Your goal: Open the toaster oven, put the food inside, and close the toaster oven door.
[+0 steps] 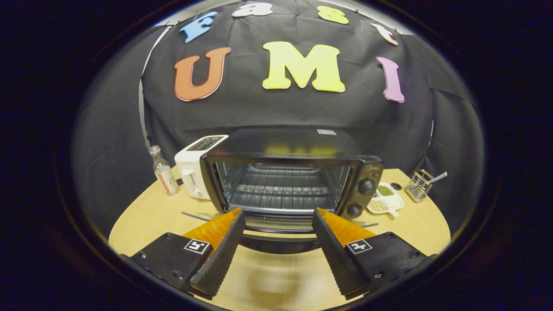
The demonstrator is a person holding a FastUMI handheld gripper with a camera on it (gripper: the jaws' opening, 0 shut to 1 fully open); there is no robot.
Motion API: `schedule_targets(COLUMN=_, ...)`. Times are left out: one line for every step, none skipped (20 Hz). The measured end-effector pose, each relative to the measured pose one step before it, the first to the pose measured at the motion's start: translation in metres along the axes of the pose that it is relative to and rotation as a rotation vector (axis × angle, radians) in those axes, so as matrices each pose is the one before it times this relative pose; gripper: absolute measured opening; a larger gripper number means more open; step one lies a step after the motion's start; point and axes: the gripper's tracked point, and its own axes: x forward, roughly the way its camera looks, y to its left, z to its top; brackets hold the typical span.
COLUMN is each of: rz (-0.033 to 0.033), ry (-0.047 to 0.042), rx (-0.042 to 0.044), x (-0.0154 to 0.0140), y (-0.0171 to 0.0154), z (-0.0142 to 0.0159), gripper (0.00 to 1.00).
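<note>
While the gripper (278,216) is hovering with its fingers spread apart and gripping nothing, a small bottle (164,172) and a white toaster (194,166) are standing on the table (142,216), the toaster oven (285,181) is sitting just ahead with its door (278,235) lying open, and a condiment dish (386,199) and wire holder (418,186) are resting beyond.

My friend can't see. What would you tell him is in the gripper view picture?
A black toaster oven sits on a wooden table, its door folded down open and its rack bare. The open gripper hovers empty just before the door.
</note>
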Motion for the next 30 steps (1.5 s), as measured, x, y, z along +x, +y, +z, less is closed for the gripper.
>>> schedule_targets(rz=0.00565, ry=0.02304, rx=0.00223, x=-0.00179, y=-0.00014, z=-0.01306, gripper=1.00)
schedule_targets(rz=0.00535, ry=0.01959, rx=0.00929, x=0.00003, y=0.00012, z=-0.01091, gripper=1.00)
schedule_targets(rz=0.00517, ry=0.01846, rx=0.00472, x=0.00103, y=-0.00052, z=-0.01095, gripper=1.00)
schedule_targets(rz=-0.00083, ry=0.01649, rx=-0.00294, x=0.00285, y=-0.00106, z=-0.00875, gripper=1.00)
schedule_targets(rz=-0.00216, ry=0.01017, rx=-0.01152, x=0.00219, y=0.00039, z=-0.00744, gripper=1.00)
schedule_targets(rz=-0.00497, ry=0.01150, rx=-0.01317, x=0.00355, y=-0.00002, z=-0.00568, gripper=1.00)
schedule_targets(rz=-0.00561, ry=0.01402, rx=-0.01222, x=0.00158, y=-0.00117, z=-0.00927, gripper=1.00)
schedule_targets(rz=-0.00585, ry=0.01689, rx=-0.00559, x=0.00215, y=0.00038, z=-0.00791, gripper=1.00)
schedule_targets(rz=-0.00428, ry=0.01046, rx=-0.00642, x=0.00255, y=0.00135, z=-0.00714, gripper=1.00)
schedule_targets(rz=-0.00418, ry=0.01387, rx=-0.00711, x=0.00370, y=-0.00012, z=-0.00562, gripper=1.00)
schedule_targets(rz=-0.00282, ry=0.02017, rx=-0.00866, x=0.00332, y=-0.00003, z=-0.00859, gripper=1.00)
schedule_targets(rz=0.00042, ry=0.00608, rx=-0.00466, x=0.00206, y=0.00012, z=-0.00536, gripper=1.00)
schedule_targets(rz=0.00122, ry=-0.00183, rx=0.00341, x=0.00104, y=0.00068, z=-0.00177, gripper=1.00)
schedule_targets(rz=0.00205, ry=-0.00434, rx=0.00586, x=-0.00013, y=-0.00032, z=-0.00095, gripper=1.00)
schedule_targets(rz=0.00217, ry=-0.00324, rx=0.00795, x=0.00198, y=0.00051, z=-0.00138, gripper=1.00)
schedule_targets(rz=0.00354, ry=0.00614, rx=-0.00059, x=0.00102, y=0.00100, z=-0.00119, gripper=1.00)
schedule_targets(rz=0.00322, ry=-0.00229, rx=-0.00284, x=-0.00025, y=-0.00096, z=0.00073, gripper=1.00)
schedule_targets(rz=0.00251, ry=-0.00909, rx=-0.01280, x=-0.00215, y=0.00012, z=0.00468, gripper=1.00)
schedule_targets(rz=0.00408, ry=-0.00749, rx=-0.01359, x=-0.00172, y=-0.00003, z=0.00403, gripper=1.00)
schedule_targets(rz=0.00576, ry=-0.00073, rx=-0.01122, x=-0.00266, y=-0.00118, z=0.00372, gripper=1.00)
schedule_targets(rz=0.00009, ry=-0.00128, rx=-0.00903, x=-0.00324, y=-0.00372, z=0.00198, gripper=1.00)
schedule_targets(rz=0.00305, ry=-0.01206, rx=-0.00842, x=-0.00489, y=-0.00337, z=0.00524, gripper=1.00)
schedule_targets(rz=-0.00110, ry=-0.01343, rx=-0.01293, x=-0.00507, y=-0.00670, z=0.00700, gripper=1.00)
schedule_targets(rz=0.00037, ry=-0.01544, rx=-0.01702, x=-0.00561, y=-0.00813, z=0.00821, gripper=1.00)
schedule_targets(rz=-0.00029, ry=-0.01531, rx=-0.01656, x=-0.00544, y=-0.01079, z=0.00645, gripper=1.00)
schedule_targets(rz=-0.00275, ry=-0.01245, rx=-0.01636, x=-0.00567, y=-0.01419, z=0.00605, gripper=1.00)
schedule_targets(rz=-0.00922, ry=-0.00830, rx=-0.01270, x=-0.00554, y=-0.01822, z=0.00366, gripper=1.00)
schedule_targets(rz=-0.01184, ry=-0.00365, rx=-0.01362, x=-0.00585, y=-0.02128, z=0.00308, gripper=1.00)
schedule_targets(rz=-0.01354, ry=-0.00080, rx=-0.01163, x=-0.00389, y=-0.02298, z=0.00014, gripper=1.00)
schedule_targets(rz=-0.01217, ry=-0.00033, rx=-0.00692, x=-0.00285, y=-0.02418, z=-0.00060, gripper=1.00)
